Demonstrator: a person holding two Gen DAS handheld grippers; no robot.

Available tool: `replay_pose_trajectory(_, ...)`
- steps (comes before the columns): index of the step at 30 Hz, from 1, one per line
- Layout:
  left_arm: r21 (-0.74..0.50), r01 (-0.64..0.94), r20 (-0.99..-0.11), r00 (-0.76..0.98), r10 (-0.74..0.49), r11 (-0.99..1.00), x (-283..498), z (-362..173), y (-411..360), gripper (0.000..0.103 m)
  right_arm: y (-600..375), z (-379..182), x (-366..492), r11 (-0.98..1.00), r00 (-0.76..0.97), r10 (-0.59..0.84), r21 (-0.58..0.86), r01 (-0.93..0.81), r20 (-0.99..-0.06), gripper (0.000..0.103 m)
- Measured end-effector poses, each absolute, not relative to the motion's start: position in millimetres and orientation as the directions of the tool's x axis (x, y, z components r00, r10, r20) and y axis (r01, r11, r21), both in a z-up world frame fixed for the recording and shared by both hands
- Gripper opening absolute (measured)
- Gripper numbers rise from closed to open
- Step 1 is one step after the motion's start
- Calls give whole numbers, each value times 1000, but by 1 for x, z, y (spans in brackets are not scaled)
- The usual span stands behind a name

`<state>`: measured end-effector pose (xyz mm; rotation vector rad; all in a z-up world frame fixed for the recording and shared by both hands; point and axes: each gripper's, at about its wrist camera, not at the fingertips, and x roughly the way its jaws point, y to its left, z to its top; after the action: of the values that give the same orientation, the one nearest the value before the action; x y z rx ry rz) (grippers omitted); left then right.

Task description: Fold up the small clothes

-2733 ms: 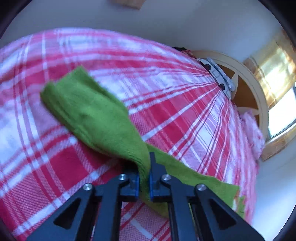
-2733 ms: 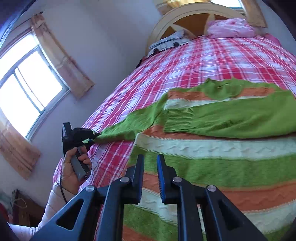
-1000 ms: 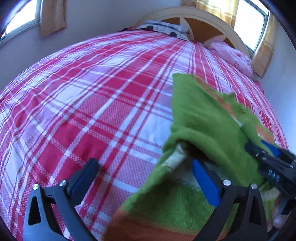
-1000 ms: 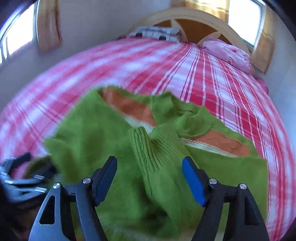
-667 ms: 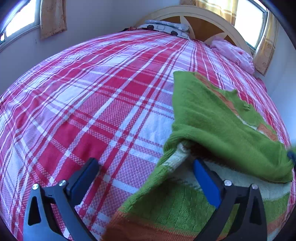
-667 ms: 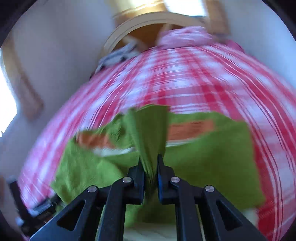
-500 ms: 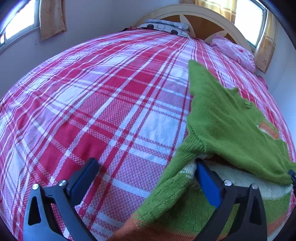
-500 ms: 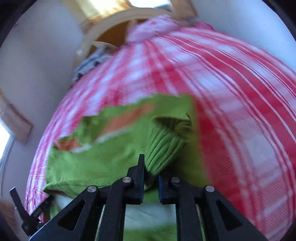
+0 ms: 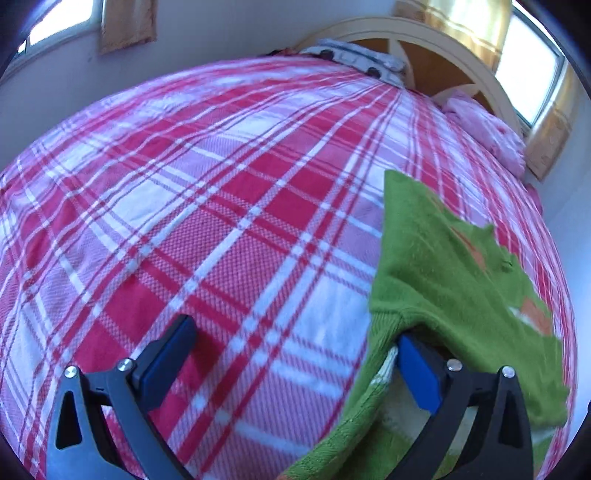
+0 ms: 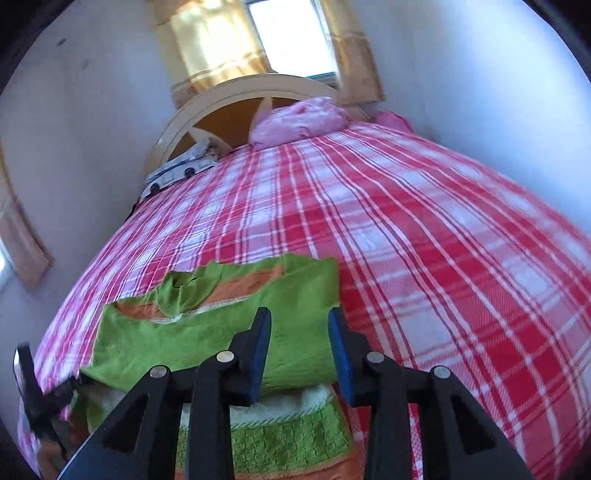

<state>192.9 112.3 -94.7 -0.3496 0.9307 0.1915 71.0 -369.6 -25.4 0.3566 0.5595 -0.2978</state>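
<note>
A green knit sweater (image 10: 207,332) with orange and cream stripes lies on the red plaid bed (image 10: 424,258), both sleeves folded across its chest. My right gripper (image 10: 300,350) hovers over the sweater's right side. Its jaws are opening and no cloth is pinched between the blue pads. In the left wrist view the sweater (image 9: 443,277) fills the lower right. My left gripper (image 9: 293,362) stands wide open over the bedspread at the garment's left edge. Its right finger (image 9: 417,373) is tucked under the folded sleeve. The left gripper (image 10: 33,398) also shows blurred at the far left of the right wrist view.
A cream and wood headboard (image 10: 236,99) stands at the far end. Against it lie a pink pillow (image 10: 299,120) and a folded patterned cloth (image 10: 181,170). Curtained windows (image 10: 288,33) and pale walls surround the bed. Plaid bedspread (image 9: 184,206) stretches left of the sweater.
My right gripper shut on the green sleeve cuff, carried it to the right across the sweater and let go. The left gripper stayed open and shifted slightly left.
</note>
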Motion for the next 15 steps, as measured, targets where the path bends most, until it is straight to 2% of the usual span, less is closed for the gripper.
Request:
replay_pose_trajectory(4,-256,-343,-786,618,12,904,181,-97,125,103,-355,-28,78,922,806,-161,204,328,-569,33)
replay_pose_trajectory(6,-246,-330,-777,630,18,912,174,-98,122,103,-343,-38,89,943,791,-123,178,282,-600,29)
replay_pose_trajectory(9,-237,-317,-781,624,14,919,173,-97,123,103,-329,-60,109,961,751,-78,150,231,-656,29)
replay_pose_trajectory(13,-202,-255,-789,614,-3,946,164,-91,122,102,-331,-96,133,950,651,-73,147,277,-756,29)
replay_pose_trajectory(15,-163,-191,-773,634,-6,968,149,-83,119,102,-335,-100,134,952,668,-63,157,264,-742,29)
